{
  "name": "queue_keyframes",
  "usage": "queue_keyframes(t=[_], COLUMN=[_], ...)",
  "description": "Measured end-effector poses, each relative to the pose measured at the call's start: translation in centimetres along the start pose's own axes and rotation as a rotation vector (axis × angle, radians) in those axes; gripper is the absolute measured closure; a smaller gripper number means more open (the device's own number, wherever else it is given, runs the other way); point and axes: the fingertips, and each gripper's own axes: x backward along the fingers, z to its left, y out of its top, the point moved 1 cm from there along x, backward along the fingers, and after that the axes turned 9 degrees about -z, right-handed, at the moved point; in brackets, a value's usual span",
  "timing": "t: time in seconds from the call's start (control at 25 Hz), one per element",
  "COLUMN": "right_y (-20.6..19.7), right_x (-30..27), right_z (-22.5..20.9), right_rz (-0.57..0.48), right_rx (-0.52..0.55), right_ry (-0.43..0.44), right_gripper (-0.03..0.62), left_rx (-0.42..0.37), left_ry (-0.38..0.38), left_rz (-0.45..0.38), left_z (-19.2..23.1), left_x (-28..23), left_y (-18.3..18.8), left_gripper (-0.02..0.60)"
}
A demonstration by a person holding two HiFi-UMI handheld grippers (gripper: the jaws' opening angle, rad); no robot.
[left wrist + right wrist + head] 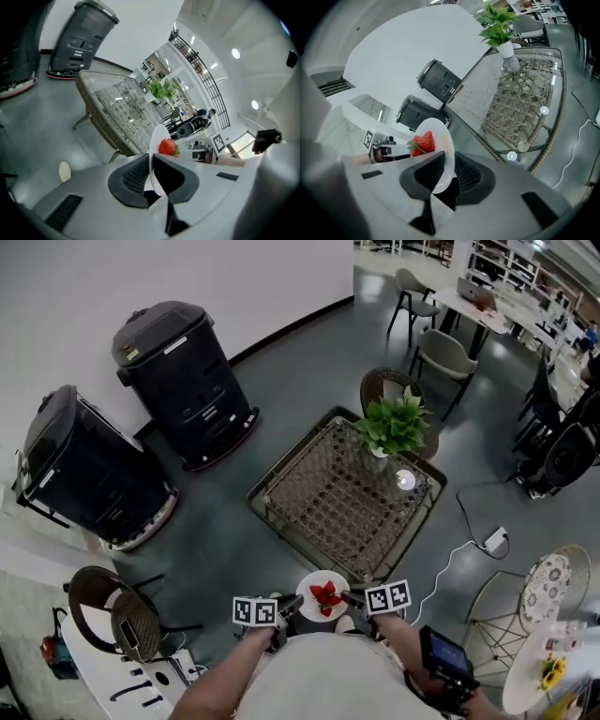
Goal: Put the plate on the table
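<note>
Table (319, 498): near side open
Its glass top is bare from near edge to middle; 1 potted plant (395, 426) occupies the far right corner, a chair (386, 387) stands just behind it, 2 black bins (185, 381) well left.

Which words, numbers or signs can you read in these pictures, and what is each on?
No text is readable.
Left cube: marker pattern only, no words.
Right cube: the same.
Right bin's label: too small to read.
</note>
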Motion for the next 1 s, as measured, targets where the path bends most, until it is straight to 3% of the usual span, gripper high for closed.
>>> queue_keyframes(t=[0.44, 0.72, 1.0], right_y=[5.0, 4.7, 5.0], right_x=[-7.5, -11.3, -10.9], right_z=[5.8, 8.4, 8.1], right_rz=[-0.11, -0.171, -0.232], right_rx=[-0.024, -0.041, -0.082], right_ry=[-0.082, -0.126, -0.171], right_gripper=[0.542, 0.542, 0.542], left_rx=[-0.052, -0.081, -0.134], left_ry=[-0.112, -0.159, -0.212], left_rz=[0.035, 0.116, 0.173], left_z=[5.9, 9.3, 8.9], left_x=[3.9, 6.4, 5.3], left_y=[9.4, 11.6, 12.7], left_gripper=[0.561, 0.561, 0.561])
